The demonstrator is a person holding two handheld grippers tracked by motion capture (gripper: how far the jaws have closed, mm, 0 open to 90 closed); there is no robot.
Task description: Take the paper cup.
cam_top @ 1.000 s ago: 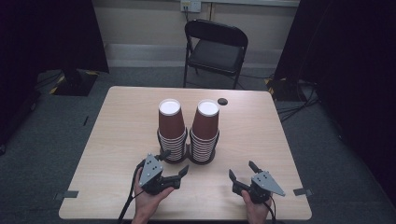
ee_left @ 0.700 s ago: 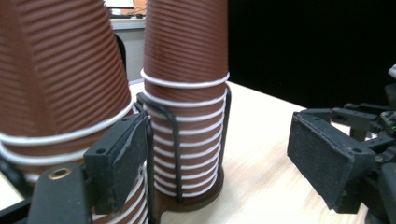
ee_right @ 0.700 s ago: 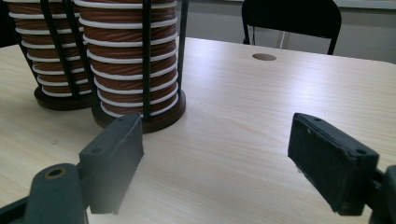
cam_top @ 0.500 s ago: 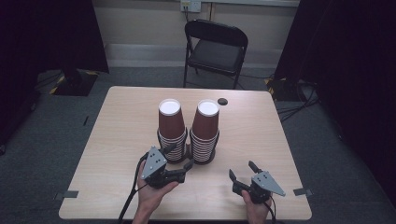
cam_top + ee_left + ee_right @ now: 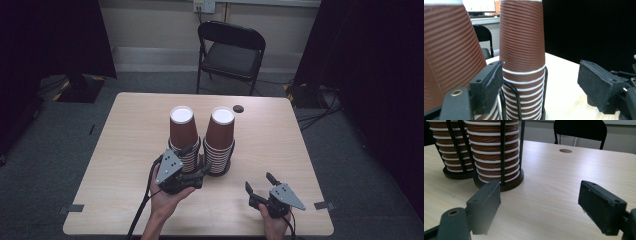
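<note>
Lifted and closer than a second ago, left gripper point(image 5: 199, 161) hangs at the foot of the left cup stack point(image 5: 181, 131), jaws wide, gripping nothing; right cup stack point(image 5: 221, 132) stands beside it mid-table point(image 5: 300, 150); right gripper point(image 5: 259, 181) rests near the front edge, jaws wide.

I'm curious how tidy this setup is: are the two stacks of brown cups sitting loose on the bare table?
No. Each cup stack stands inside a black wire holder with a round dark base on the table.

The cups point(image 5: 522, 37) are ribbed brown paper, matt, with white rolled rims. Thin black wire forms the holder point(image 5: 502, 152). The worktop point(image 5: 300, 150) is pale, smooth wood-grain laminate.
</note>
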